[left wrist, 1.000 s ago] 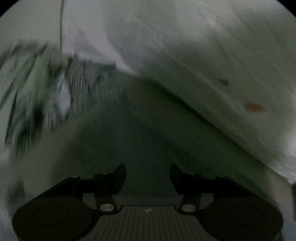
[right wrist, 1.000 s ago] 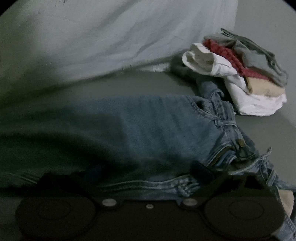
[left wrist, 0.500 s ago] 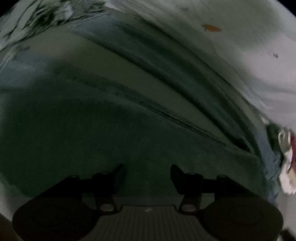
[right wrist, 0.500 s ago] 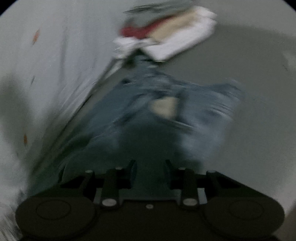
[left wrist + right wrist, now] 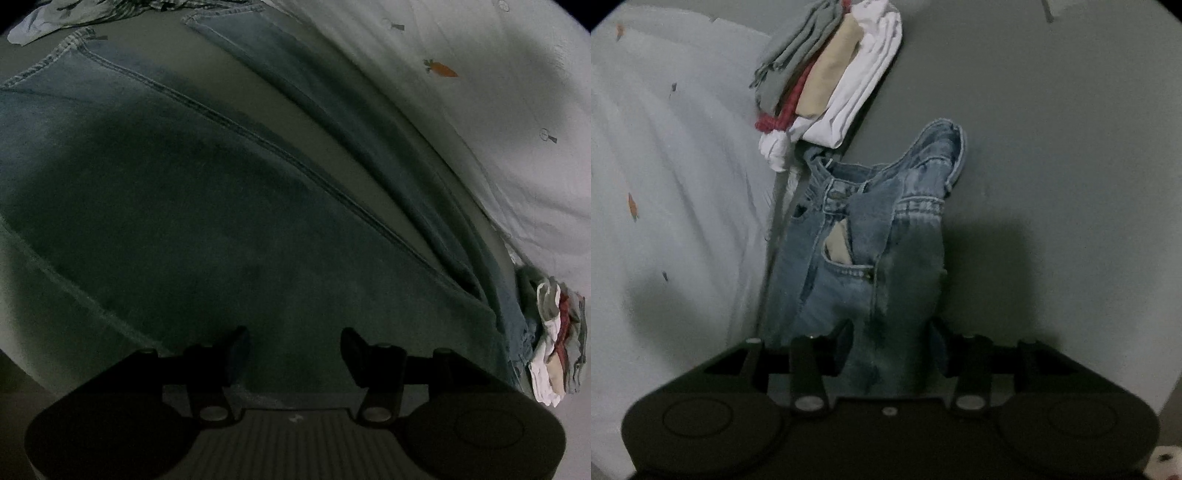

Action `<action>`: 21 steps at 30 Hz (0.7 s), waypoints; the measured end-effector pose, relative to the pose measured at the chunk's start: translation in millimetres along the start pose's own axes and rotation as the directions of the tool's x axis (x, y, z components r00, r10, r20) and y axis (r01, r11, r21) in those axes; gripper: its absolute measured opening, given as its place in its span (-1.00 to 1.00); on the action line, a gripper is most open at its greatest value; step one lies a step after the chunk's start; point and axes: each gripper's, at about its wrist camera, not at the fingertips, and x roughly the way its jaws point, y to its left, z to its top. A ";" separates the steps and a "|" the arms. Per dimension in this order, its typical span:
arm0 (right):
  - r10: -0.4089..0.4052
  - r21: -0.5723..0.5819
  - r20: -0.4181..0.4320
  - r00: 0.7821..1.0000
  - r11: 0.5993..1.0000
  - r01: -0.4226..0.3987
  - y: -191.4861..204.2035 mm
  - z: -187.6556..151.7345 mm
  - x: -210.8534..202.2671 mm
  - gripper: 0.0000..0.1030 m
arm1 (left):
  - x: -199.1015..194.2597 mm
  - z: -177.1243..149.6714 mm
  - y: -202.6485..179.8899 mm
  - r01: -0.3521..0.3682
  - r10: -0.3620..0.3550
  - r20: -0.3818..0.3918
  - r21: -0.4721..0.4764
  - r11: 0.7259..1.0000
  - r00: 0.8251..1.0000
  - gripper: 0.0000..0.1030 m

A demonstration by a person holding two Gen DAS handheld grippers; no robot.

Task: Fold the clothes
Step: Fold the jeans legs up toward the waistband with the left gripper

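A pair of blue jeans [image 5: 192,206] lies spread on a grey surface, its two legs running away toward the top of the left wrist view. My left gripper [image 5: 293,350] is open and empty just above the near leg. In the right wrist view the waist end of the jeans [image 5: 871,236] lies rumpled, with a pale pocket lining showing. My right gripper [image 5: 890,343] is open, its fingers on either side of the denim without clamping it.
A stack of folded clothes [image 5: 831,74], white, beige, red and grey, sits beyond the waistband; it also shows in the left wrist view [image 5: 554,343]. A pale sheet with small carrot prints [image 5: 461,92] runs along one side. Patterned unfolded clothes [image 5: 92,11] lie past the leg hems.
Both grippers swung over the jeans. The right gripper turned from a side view of the waistband to looking along the waist end; the left moved from the sheet edge over the legs.
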 end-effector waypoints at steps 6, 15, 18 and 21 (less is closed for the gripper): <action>0.032 0.057 0.009 0.999 0.998 -0.033 -8.6 0.5 -2.2 -0.08 | -14.8 -6.9 14.4 0.001 -0.001 0.002 -0.041 0.999 1.000 0.10; 0.036 0.038 -0.014 0.999 0.999 -0.036 1.6 1.6 13.1 -0.08 | -31.9 -13.6 24.0 -0.038 0.040 0.028 -0.061 0.997 0.999 0.11; 0.014 -0.003 -0.010 1.000 1.000 -0.014 7.7 0.8 13.0 -0.07 | -45.5 -12.8 24.1 -0.105 0.107 0.081 -0.027 0.994 0.991 0.20; 0.001 -0.012 -0.005 1.000 1.000 -0.001 10.2 -0.1 11.8 -0.05 | -60.6 -9.4 38.7 -0.120 0.129 0.138 -0.074 0.990 0.982 0.20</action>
